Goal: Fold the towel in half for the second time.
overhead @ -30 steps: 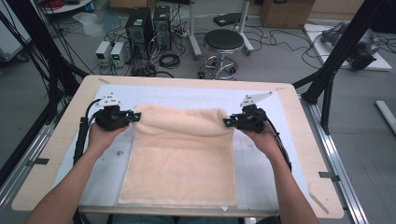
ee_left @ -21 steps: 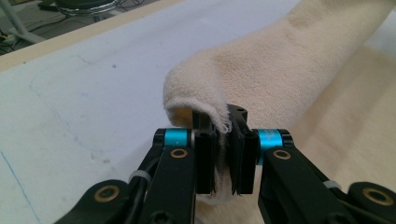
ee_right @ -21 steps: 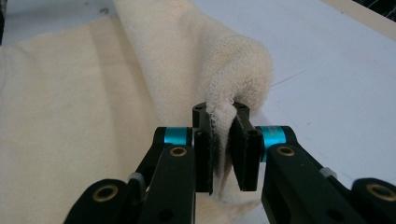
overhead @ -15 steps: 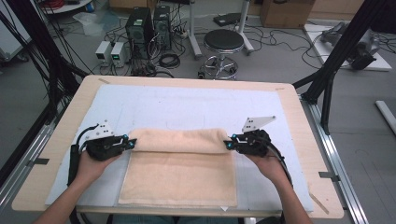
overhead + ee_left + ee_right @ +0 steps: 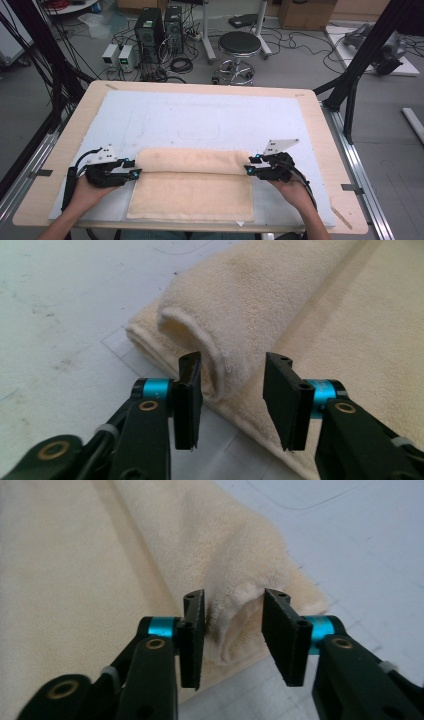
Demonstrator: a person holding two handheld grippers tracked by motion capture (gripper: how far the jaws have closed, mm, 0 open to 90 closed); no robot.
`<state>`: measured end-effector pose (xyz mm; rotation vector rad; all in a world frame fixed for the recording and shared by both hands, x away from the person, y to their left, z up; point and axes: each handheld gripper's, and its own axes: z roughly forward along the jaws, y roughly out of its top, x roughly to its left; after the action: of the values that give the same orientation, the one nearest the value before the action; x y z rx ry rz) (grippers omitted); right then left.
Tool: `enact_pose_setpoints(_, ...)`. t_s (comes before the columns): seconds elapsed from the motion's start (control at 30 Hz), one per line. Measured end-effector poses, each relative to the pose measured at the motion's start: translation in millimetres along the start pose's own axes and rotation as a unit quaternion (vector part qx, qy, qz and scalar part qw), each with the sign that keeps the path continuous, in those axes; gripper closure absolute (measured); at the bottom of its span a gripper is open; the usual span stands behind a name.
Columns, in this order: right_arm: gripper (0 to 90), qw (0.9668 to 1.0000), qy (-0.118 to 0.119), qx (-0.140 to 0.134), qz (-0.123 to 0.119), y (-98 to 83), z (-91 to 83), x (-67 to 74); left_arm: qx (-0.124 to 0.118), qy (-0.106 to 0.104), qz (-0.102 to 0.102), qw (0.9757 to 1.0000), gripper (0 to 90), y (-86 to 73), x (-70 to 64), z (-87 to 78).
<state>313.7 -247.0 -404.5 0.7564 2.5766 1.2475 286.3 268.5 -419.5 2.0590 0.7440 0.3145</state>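
Both grippers just spreading off the towel; loose fold liable to spring back if snagged on withdrawal.

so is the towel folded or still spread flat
Folded: the towel's far part is doubled over toward the person, its looped fold lying on the lower layer.

A towel lies on a mat that covers the table, near the table's front edge. The towel's far part is folded toward the person, so a rolled fold sits along its back. The left gripper is at the fold's left end, the right gripper at its right end. Behind the table, a stool stands on the floor.
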Motion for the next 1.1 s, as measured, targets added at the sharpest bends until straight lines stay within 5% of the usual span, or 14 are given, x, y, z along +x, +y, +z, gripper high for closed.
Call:
enact_pose_setpoints(0.23, 51.4, 0.9998, -0.01, -0.014, -0.003, 18.3, -8.2, -11.2, -0.014, 0.004, -0.004, 0.9999, 44.8, 18.9, 9.4, 5.3)
enact_pose_setpoints(0.37, 48.0, 1.0, 0.001, -0.005, -0.001, 27.0, 3.2, -19.7, -0.017, 0.011, -0.008, 0.9998, 41.2, 28.1, 16.8, 15.6)
enact_pose_setpoints(0.53, 43.5, 0.9995, 0.018, 0.024, 0.008, 28.6, 24.6, -26.1, 0.01, -0.001, -0.022, 0.9997, 36.1, 27.7, 25.4, 31.0)
enact_pose_setpoints(0.6, 50.6, 0.9988, 0.03, 0.039, 0.006, 27.6, 30.1, -26.0, 0.014, -0.026, -0.018, 0.9994, 45.7, 27.0, 24.2, 32.9)
enact_pose_setpoints(0.7, 69.8, 0.9976, 0.057, 0.038, -0.006, 27.5, 29.5, -21.6, 0.013, -0.033, 0.003, 0.9994, 68.1, 27.9, 17.6, 28.7)
enact_pose_setpoints(0.77, 77.6, 0.9973, 0.062, 0.036, -0.016, 28.5, 25.5, -15.9, 0.009, -0.034, 0.007, 0.9993, 74.5, 27.9, 14.9, 24.3)
enact_pose_setpoints(1.1, 82.3, 0.9961, 0.073, 0.001, -0.05, 26.8, -10.5, 21.0, -0.012, -0.048, 0.042, 0.9979, 79.9, 10.5, -19.2, -14.2)
